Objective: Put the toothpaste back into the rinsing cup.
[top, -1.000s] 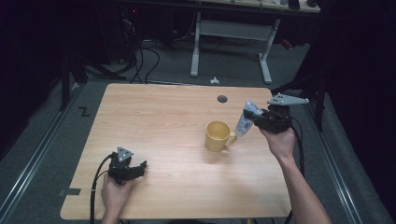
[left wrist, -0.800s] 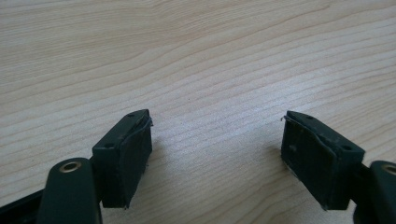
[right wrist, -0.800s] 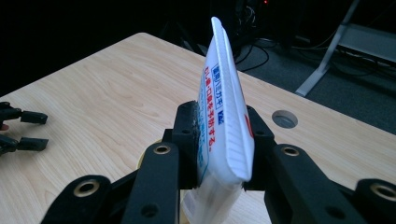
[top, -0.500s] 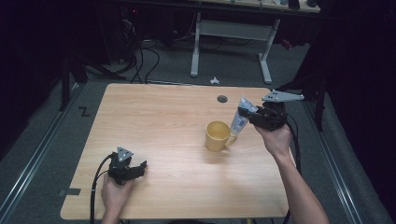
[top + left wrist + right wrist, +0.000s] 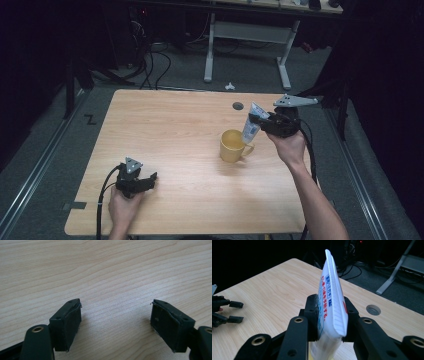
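Right gripper view, white tube (image 5: 333, 300) clamped between jaws, above yellow mug (image 5: 233, 145)

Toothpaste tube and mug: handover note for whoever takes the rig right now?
Right gripper: shut on the toothpaste tube, held tilted just above the yellow mug, lower end at its rim.
Left gripper: open, holding nothing, low over the table near the front left corner.
Done: tube picked up and brought to the mug.
Left: probably lower the tube into the mug and release; whether it is inside yet can't be told.

The tube's (image 5: 333, 302) lower end is cut off behind the right gripper's (image 5: 329, 315) fingers.
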`<state>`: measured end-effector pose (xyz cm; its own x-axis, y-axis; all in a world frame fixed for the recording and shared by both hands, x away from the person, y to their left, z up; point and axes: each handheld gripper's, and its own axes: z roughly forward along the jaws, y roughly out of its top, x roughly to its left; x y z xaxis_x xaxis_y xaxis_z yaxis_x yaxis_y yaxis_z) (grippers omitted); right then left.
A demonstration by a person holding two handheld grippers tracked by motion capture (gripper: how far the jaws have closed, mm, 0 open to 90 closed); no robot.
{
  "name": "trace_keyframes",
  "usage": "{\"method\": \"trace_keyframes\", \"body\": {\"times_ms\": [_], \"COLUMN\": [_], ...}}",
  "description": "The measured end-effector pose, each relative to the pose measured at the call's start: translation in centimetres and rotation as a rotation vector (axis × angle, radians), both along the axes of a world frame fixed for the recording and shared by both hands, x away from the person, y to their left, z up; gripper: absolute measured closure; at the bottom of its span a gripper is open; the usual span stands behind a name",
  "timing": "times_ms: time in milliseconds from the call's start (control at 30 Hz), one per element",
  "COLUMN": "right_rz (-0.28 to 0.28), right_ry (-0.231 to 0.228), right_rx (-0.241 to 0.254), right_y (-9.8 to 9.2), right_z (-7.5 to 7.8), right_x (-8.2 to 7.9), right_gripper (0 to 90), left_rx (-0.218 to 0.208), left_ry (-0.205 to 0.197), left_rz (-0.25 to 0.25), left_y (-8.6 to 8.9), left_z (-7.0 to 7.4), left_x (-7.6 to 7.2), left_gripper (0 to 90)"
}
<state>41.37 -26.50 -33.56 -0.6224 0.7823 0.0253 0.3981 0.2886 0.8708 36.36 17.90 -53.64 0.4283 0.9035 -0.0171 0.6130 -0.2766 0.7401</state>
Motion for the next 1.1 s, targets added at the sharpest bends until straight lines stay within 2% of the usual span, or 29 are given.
{"method": "trace_keyframes", "body": {"times_ms": [367, 1100], "right_rz": [0.014, 0.021], "right_ry": [0.004, 0.031], "right_rx": [-0.004, -0.040], "right_y": [1.3, 3.1], "right_z": [-0.3, -2.6], "right_x": [0.6, 1.9], "right_gripper": [72.4, 72.3], "left_rx": [0.000, 0.000], "left_ry": [0.000, 0.000], "left_rz": [0.000, 0.000], "left_y": [0.0, 0.0], "left_z": [0.0, 0.0], "left_x": [0.0, 0.0], "left_gripper": [24.7, 24.7]}}
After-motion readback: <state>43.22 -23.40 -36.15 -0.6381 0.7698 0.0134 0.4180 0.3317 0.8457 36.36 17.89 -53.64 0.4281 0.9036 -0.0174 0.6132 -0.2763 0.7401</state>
